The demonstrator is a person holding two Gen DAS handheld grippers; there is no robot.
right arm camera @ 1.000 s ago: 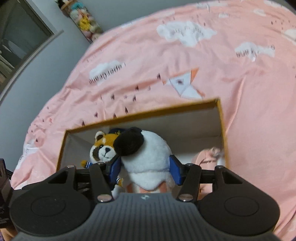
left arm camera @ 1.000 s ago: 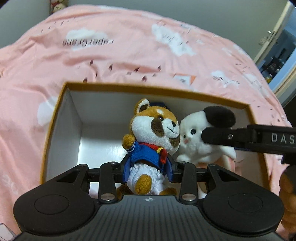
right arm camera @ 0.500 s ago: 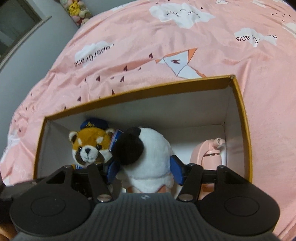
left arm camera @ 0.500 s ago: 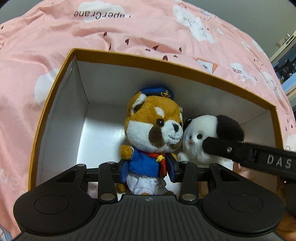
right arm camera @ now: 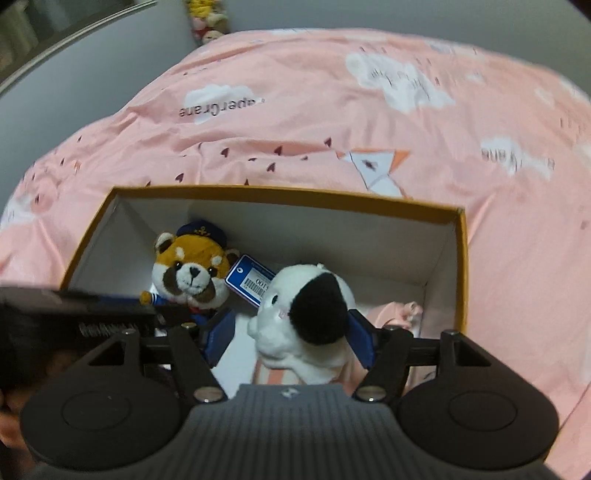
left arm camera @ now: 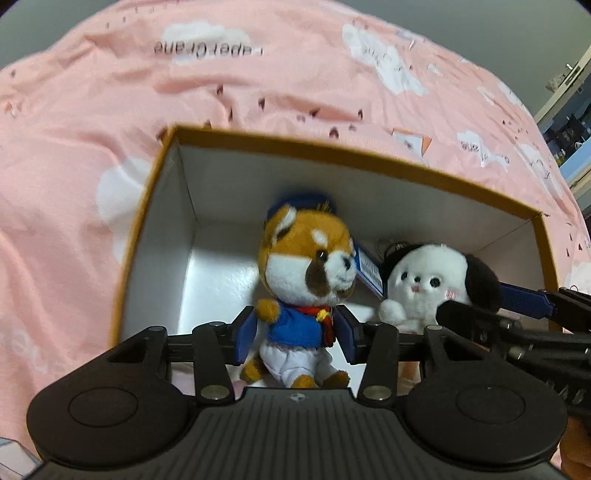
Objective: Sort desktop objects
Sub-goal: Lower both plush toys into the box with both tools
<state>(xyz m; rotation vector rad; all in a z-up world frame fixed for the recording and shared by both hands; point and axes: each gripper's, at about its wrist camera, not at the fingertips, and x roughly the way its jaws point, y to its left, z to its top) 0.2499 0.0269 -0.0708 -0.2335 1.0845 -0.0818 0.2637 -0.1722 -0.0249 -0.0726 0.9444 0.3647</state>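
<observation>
A red panda plush (left arm camera: 306, 273) in a blue sailor suit sits inside the orange-rimmed white box (left arm camera: 332, 151). It is between the fingers of my left gripper (left arm camera: 295, 325), whose jaws are opening, the blue pads just off its jacket. Beside it on the right sits a white dog plush (right arm camera: 303, 314) with a black ear, between the fingers of my right gripper (right arm camera: 290, 328). Those jaws are opening too, and the left pad stands clear of the fur. The panda plush (right arm camera: 188, 273) and the left gripper's fingers (right arm camera: 110, 306) show at the left of the right wrist view.
The box (right arm camera: 280, 194) rests on a pink bedsheet (right arm camera: 295, 118) with white clouds. A blue barcode tag (right arm camera: 251, 282) hangs between the two plush toys. A pink object (right arm camera: 400, 314) lies in the box's right corner. More plush toys (right arm camera: 207, 22) stand at the far wall.
Both plush toys have come down from rim height to sit inside the box. Both pairs of jaws have widened around them. The right wrist has rolled, so the box now looks level.
</observation>
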